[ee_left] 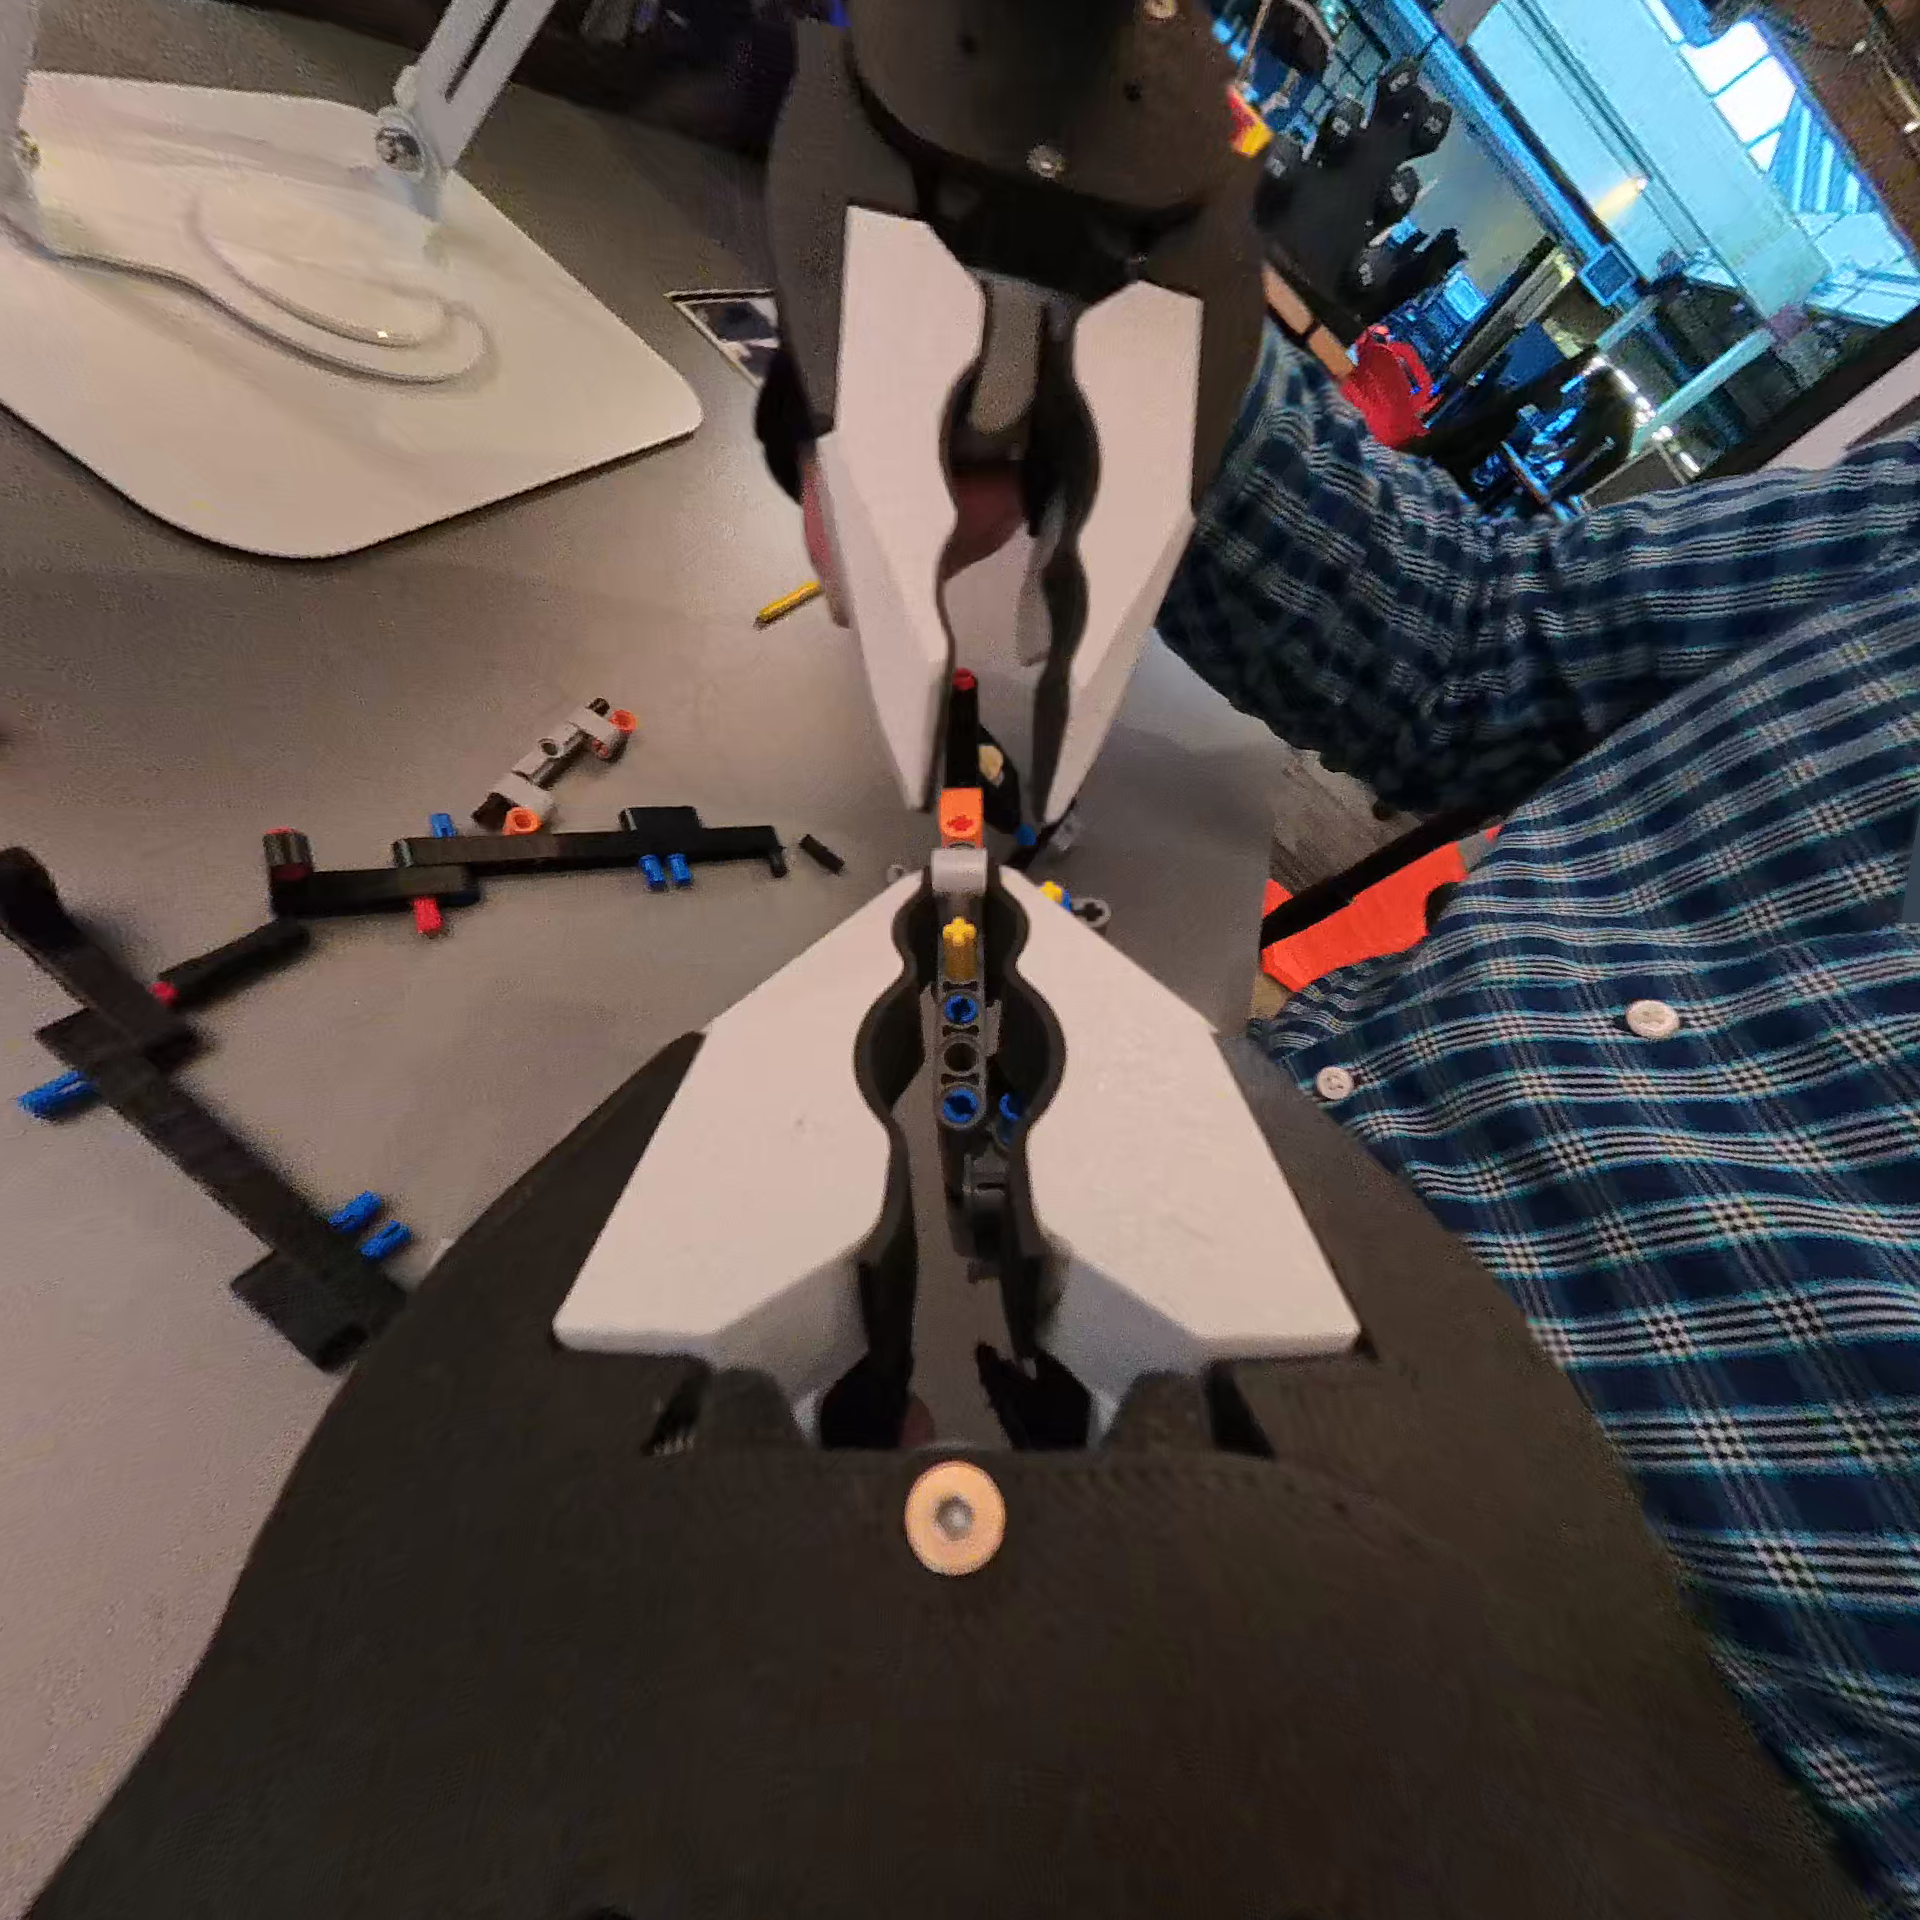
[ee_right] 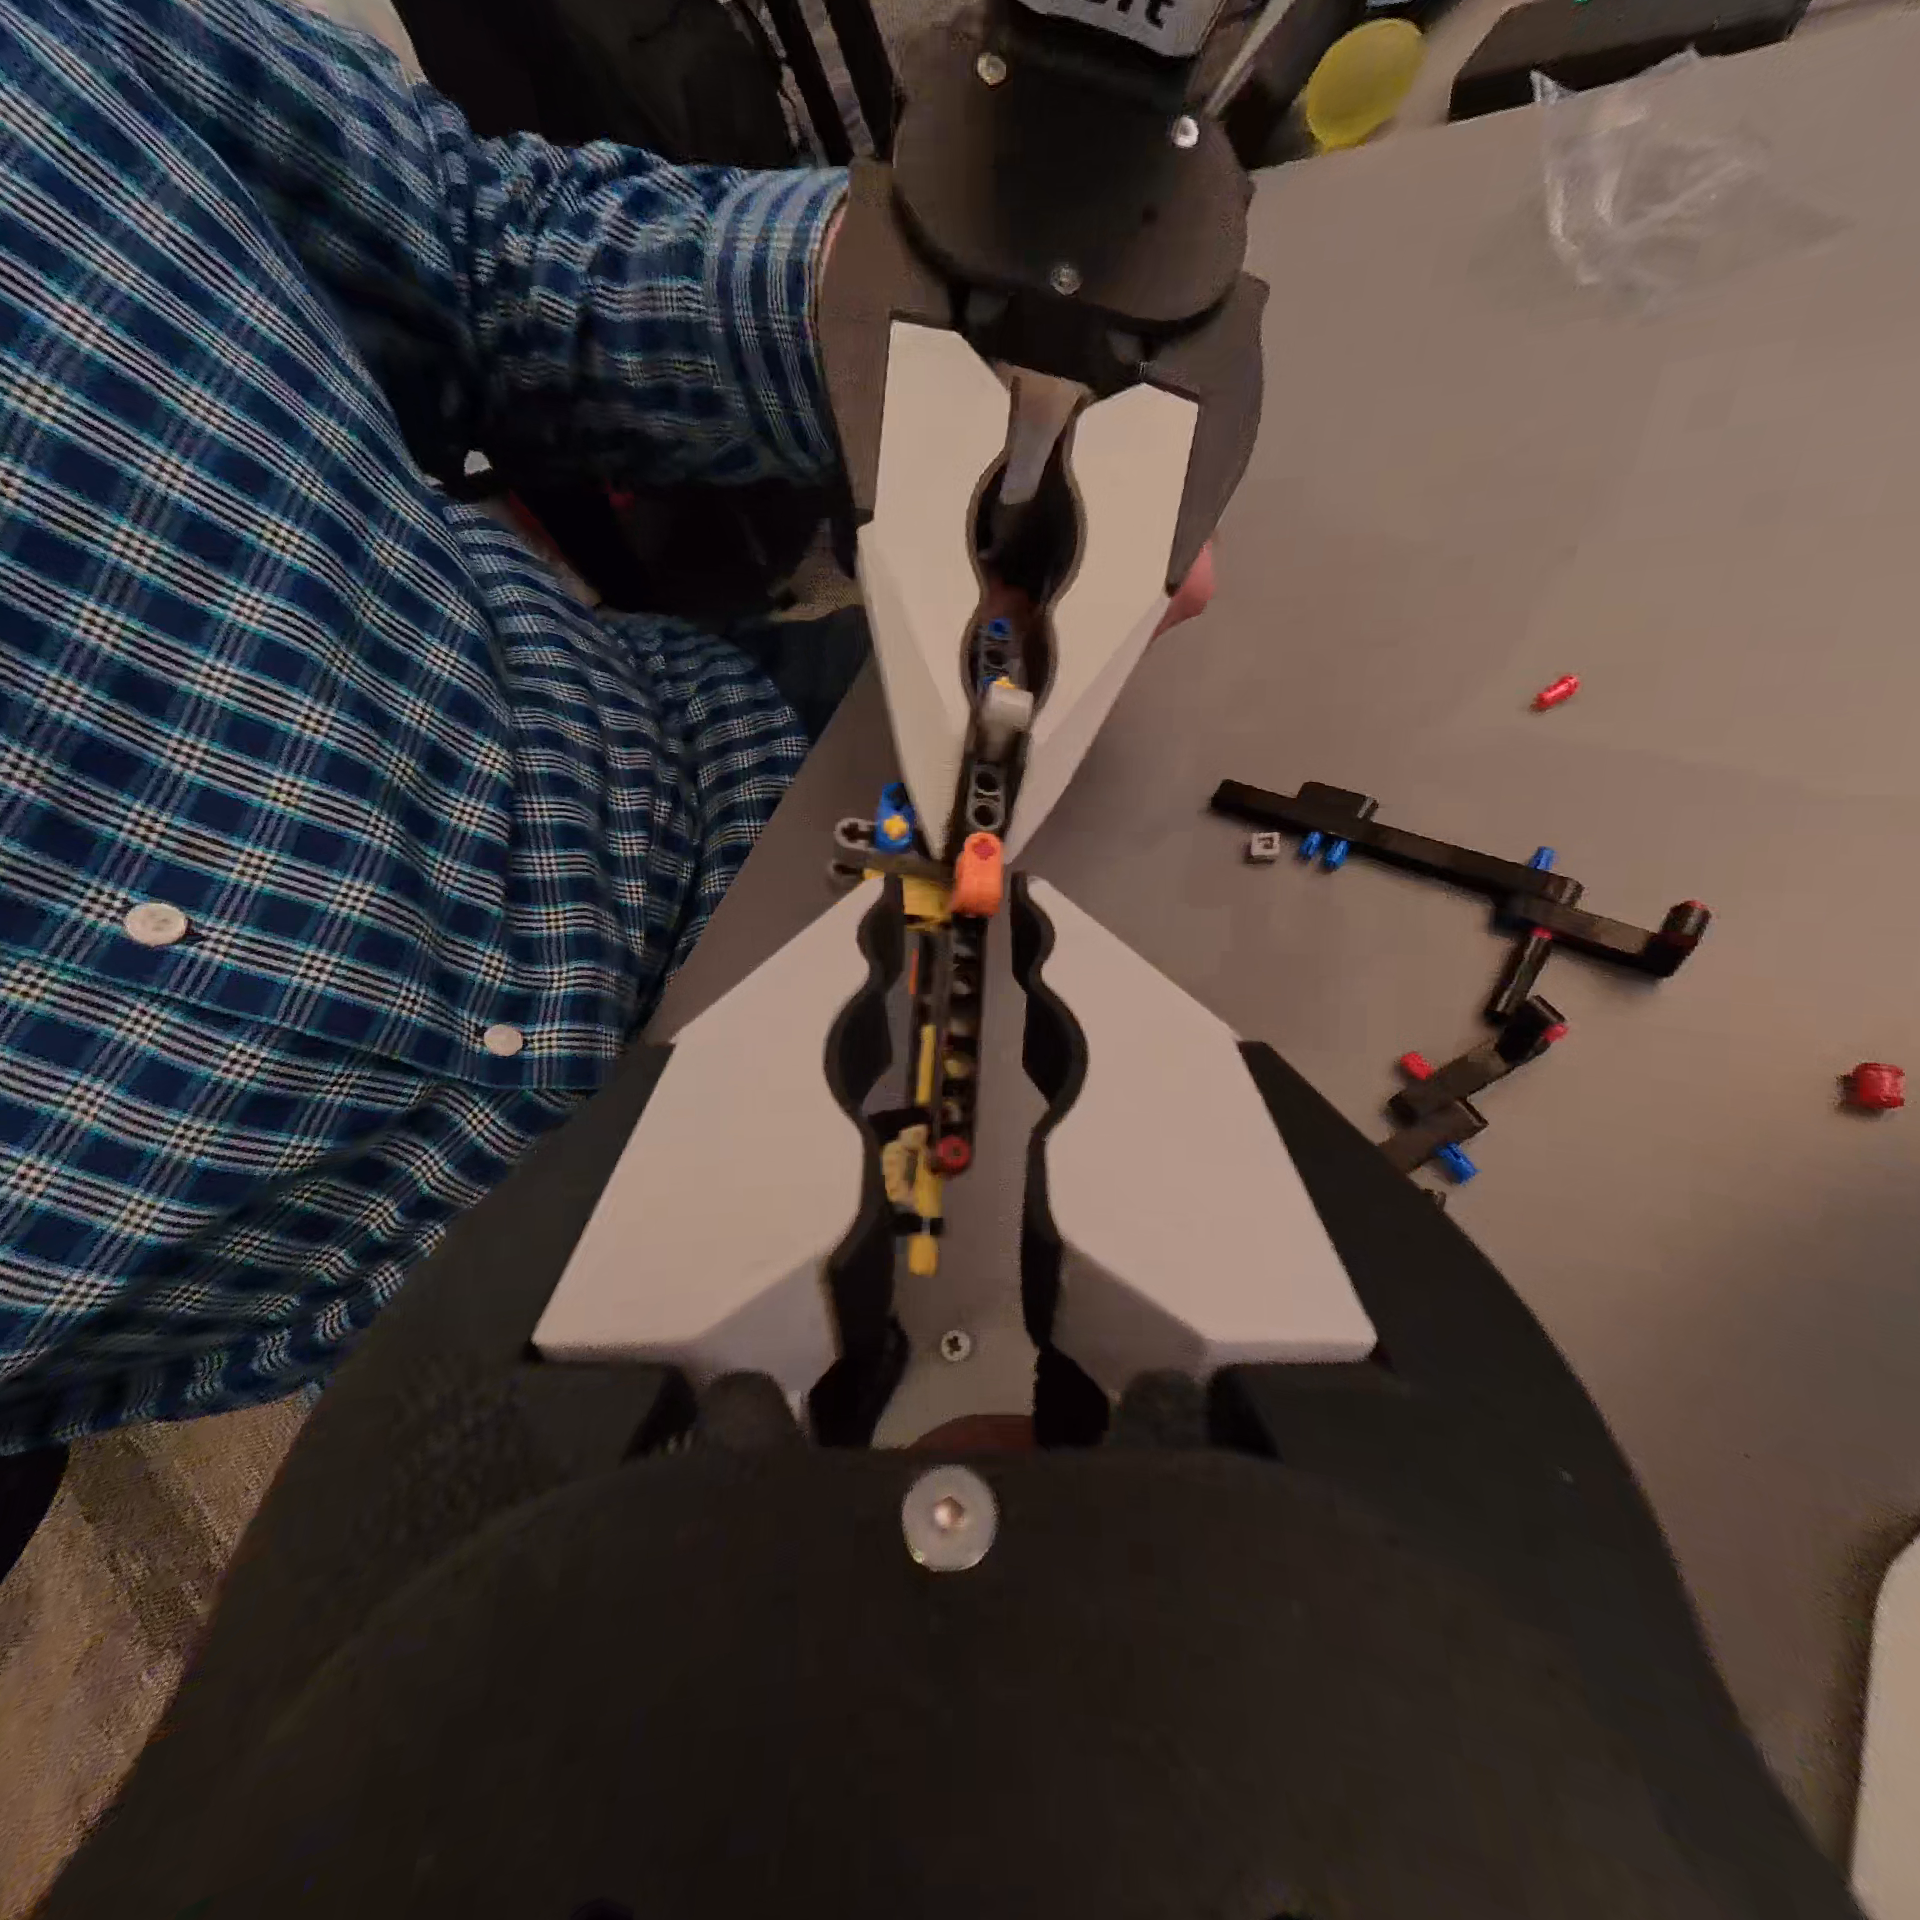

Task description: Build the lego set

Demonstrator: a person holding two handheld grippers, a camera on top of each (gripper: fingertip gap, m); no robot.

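Lego sub-assembly is held in the air between both tools, tip to tip over the grey table: left gripper pinches a black holed beam with blue pins, right gripper looks closed more loosely around a second black beam with yellow parts. Judgement: keep both beams collinear, push straight along the fingers, no twist. Orange connector, sitting just ahead of both sets of tips, appears to be the joint; seat it squarely.
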